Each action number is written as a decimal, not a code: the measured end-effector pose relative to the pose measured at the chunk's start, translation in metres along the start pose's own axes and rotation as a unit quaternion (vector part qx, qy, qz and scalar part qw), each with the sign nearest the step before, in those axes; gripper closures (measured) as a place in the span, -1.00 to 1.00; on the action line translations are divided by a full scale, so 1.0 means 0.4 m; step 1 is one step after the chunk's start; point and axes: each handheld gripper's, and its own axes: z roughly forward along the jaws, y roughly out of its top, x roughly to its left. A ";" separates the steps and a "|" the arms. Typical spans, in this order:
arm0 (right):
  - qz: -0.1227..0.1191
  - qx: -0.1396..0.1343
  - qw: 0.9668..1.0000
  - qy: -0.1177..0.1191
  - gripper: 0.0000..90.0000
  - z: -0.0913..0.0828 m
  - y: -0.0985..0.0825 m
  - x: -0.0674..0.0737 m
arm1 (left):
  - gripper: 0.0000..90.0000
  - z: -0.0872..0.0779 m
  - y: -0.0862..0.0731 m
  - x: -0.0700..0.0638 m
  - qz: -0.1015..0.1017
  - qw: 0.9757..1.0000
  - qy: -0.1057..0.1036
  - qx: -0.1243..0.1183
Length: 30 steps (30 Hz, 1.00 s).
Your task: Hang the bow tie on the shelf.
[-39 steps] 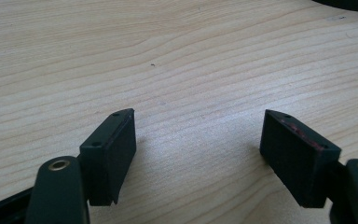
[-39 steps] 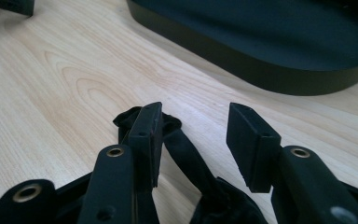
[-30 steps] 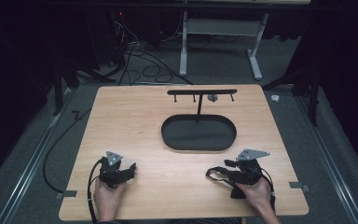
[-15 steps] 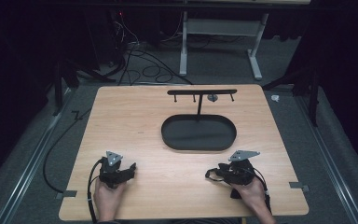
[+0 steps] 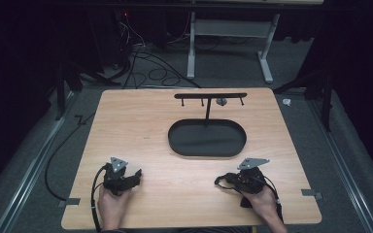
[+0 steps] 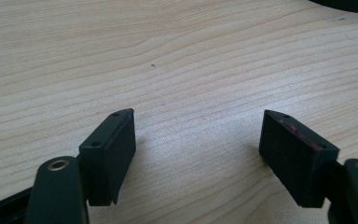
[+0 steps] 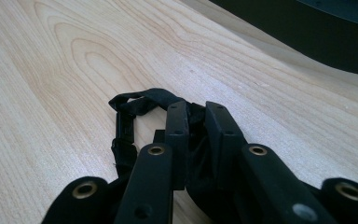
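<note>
My right gripper [image 5: 227,181] rests low at the table's front right, held by a hand. In the right gripper view its jaws [image 7: 196,112] are shut on a black strap [image 7: 127,122] whose looped, buckled end lies on the wood ahead of them. The strap [image 5: 218,181] sticks out to the left of the gripper in the high view. At the front left, my left gripper [image 5: 136,175] is held just above the table. Its jaws [image 6: 198,135] stand wide open with bare wood between them.
A black oval tray [image 5: 172,140] lies at the table's middle, with a T-shaped stand [image 5: 210,95] rising from its far side. A small grey thing [image 5: 221,101] hangs from one of the stand's hooks. The tray's edge [image 7: 307,32] is close ahead of the right gripper.
My right gripper, with the strap in it, has shifted a little to the left along the front of the table. The left gripper has stayed put.
</note>
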 end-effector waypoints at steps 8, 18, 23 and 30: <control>-0.008 -0.022 1.000 -0.009 0.84 -0.027 0.005 0.002 | -0.39 0.000 0.000 0.000 0.000 1.000 0.000 0.000; -0.003 -0.049 0.999 -0.024 0.84 -0.070 0.013 -0.015 | -0.39 0.000 0.000 0.000 0.000 1.000 0.000 0.000; 0.002 -0.066 0.997 -0.034 0.84 -0.099 0.019 -0.023 | -0.39 0.000 0.000 0.000 0.000 1.000 0.000 0.000; 0.009 -0.087 0.995 -0.045 0.84 -0.139 0.028 -0.040 | -0.39 0.000 0.000 0.000 0.000 1.000 0.000 0.000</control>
